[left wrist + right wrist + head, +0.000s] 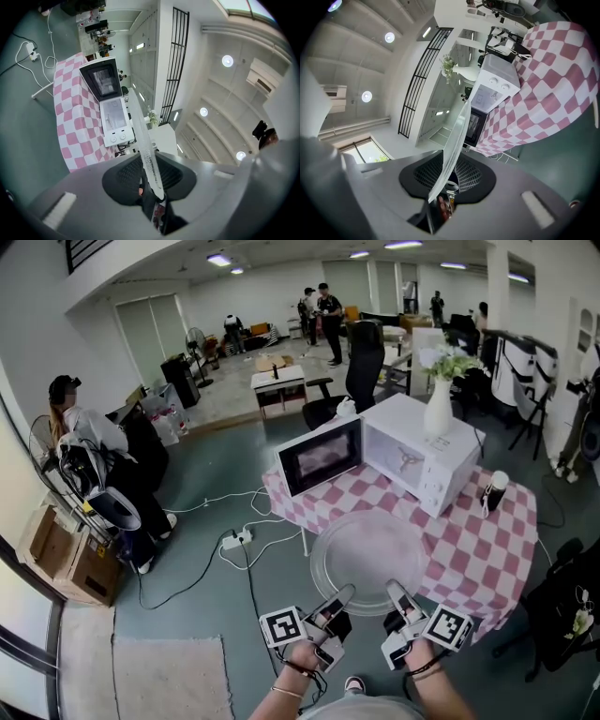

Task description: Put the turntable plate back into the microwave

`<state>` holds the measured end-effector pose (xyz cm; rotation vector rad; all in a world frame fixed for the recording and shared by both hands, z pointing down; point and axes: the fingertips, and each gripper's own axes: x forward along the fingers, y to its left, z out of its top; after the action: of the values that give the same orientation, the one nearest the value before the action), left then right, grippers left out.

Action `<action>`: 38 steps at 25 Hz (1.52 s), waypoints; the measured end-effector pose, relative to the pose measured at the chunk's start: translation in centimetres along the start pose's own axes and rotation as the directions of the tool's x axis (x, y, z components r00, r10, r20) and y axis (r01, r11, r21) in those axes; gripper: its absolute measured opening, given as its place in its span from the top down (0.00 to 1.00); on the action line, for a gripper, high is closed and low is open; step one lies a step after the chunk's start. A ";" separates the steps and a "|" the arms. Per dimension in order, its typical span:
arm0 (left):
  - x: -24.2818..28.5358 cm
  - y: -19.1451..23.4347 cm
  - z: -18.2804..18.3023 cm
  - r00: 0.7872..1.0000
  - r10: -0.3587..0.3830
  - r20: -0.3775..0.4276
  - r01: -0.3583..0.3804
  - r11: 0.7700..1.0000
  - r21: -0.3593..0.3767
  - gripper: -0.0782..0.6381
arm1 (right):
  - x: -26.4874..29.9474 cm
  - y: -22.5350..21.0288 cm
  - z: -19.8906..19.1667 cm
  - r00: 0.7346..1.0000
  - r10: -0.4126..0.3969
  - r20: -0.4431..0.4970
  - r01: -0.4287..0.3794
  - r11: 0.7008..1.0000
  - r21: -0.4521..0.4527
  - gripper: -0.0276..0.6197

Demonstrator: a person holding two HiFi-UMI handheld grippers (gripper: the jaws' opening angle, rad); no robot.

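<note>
In the head view the turntable plate [370, 557], a clear glass disc, hangs level in the air over the near edge of the surface [487, 549] with its pink-checked cloth. It is short of the microwave [427, 465], which stands farther back with its door [319, 457] swung open to the left. The left gripper [341, 596] and the right gripper [397, 594] each pinch the plate's near rim, side by side. I judge glass like this to be stiff, fairly heavy for its thinness, slick and breakable (a knock on the cavity's edge could chip it). The rim looks like the only sensible place to hold, and two holds set apart should keep it from tipping. No brand or print reads here, and the marker cubes [281, 626] show only black-and-white square patterns. In the left gripper view the jaws stand narrow, closed on the turntable plate [149, 166], whose thin beaded edge runs away toward the microwave [115, 117]. The microwave's panel shows two dials but no legible lettering. In the right gripper view the jaws likewise press on the turntable plate [449, 161], seen edge-on, with the microwave [494, 89] beyond it and a white vase [461, 70] on its top. Nothing written can be made out there either.
</note>
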<state>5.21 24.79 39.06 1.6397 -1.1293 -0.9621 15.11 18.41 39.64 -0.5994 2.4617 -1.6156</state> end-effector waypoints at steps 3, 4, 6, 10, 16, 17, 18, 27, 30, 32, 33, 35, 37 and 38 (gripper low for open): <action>1.8 0.4 1.1 1.000 0.003 -0.003 -0.003 1.000 0.006 0.81 | 1.4 -0.4 1.4 1.000 0.003 -0.006 -0.003 1.000 0.013 0.84; 2.3 0.5 1.4 1.000 0.003 -0.005 -0.003 1.000 0.006 0.81 | 1.8 -0.6 1.8 1.000 0.002 -0.008 -0.002 1.000 0.017 0.84; 3.2 0.9 2.0 1.000 0.005 -0.009 -0.005 1.000 0.010 0.81 | 2.6 -1.0 2.5 1.000 0.001 -0.010 0.000 1.000 0.024 0.84; 4.6 1.6 3.2 1.000 0.003 -0.015 -0.003 1.000 -0.001 0.81 | 4.2 -1.4 3.6 1.000 0.000 -0.008 0.001 0.999 0.033 0.84; 6.0 2.8 5.2 1.000 0.010 -0.028 -0.010 1.000 -0.007 0.80 | 6.4 -2.1 4.5 1.000 -0.023 -0.007 0.023 0.999 0.038 0.84; 6.4 3.2 5.6 0.999 0.008 -0.032 -0.008 1.000 -0.008 0.80 | 6.9 -2.3 4.8 1.000 -0.024 -0.005 0.024 0.999 0.038 0.84; 6.9 3.6 5.9 0.999 0.007 -0.036 -0.007 1.000 -0.010 0.80 | 7.4 -2.5 5.0 1.000 -0.026 -0.001 0.026 0.999 0.041 0.84; 12.7 6.9 12.5 0.995 -0.018 -0.101 0.014 0.999 -0.041 0.80 | 15.0 -3.8 9.2 0.997 -0.039 0.068 0.036 0.998 0.042 0.84; 14.8 7.8 15.5 0.991 -0.021 -0.133 0.016 0.999 -0.038 0.80 | 17.7 -4.4 10.7 0.992 -0.093 0.089 0.088 0.994 0.058 0.84; 16.3 8.5 17.5 0.988 -0.024 -0.152 0.017 0.999 -0.045 0.80 | 19.7 -4.5 11.9 0.989 -0.103 0.109 0.097 0.994 0.060 0.84; 17.1 8.8 18.3 0.986 -0.025 -0.164 0.018 0.999 -0.048 0.80 | 20.7 -4.6 12.5 0.987 -0.105 0.120 0.098 0.993 0.061 0.84; 18.7 9.5 19.7 0.981 -0.031 -0.191 0.023 0.999 -0.044 0.80 | 22.3 -5.0 13.5 0.984 -0.114 0.139 0.105 0.992 0.070 0.84; 20.1 10.3 20.8 0.975 -0.032 -0.218 0.022 0.999 -0.048 0.80 | 23.7 -5.5 14.4 0.981 -0.115 0.157 0.104 0.992 0.078 0.84; 20.7 10.8 21.3 0.972 -0.030 -0.231 0.016 0.998 -0.059 0.80 | 24.5 -5.7 14.8 0.980 -0.107 0.166 0.095 0.992 0.078 0.84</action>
<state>-11.42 -1.97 40.81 1.6736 -0.9189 -0.7857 -0.96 -5.92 41.11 -0.8277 2.2772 -1.6051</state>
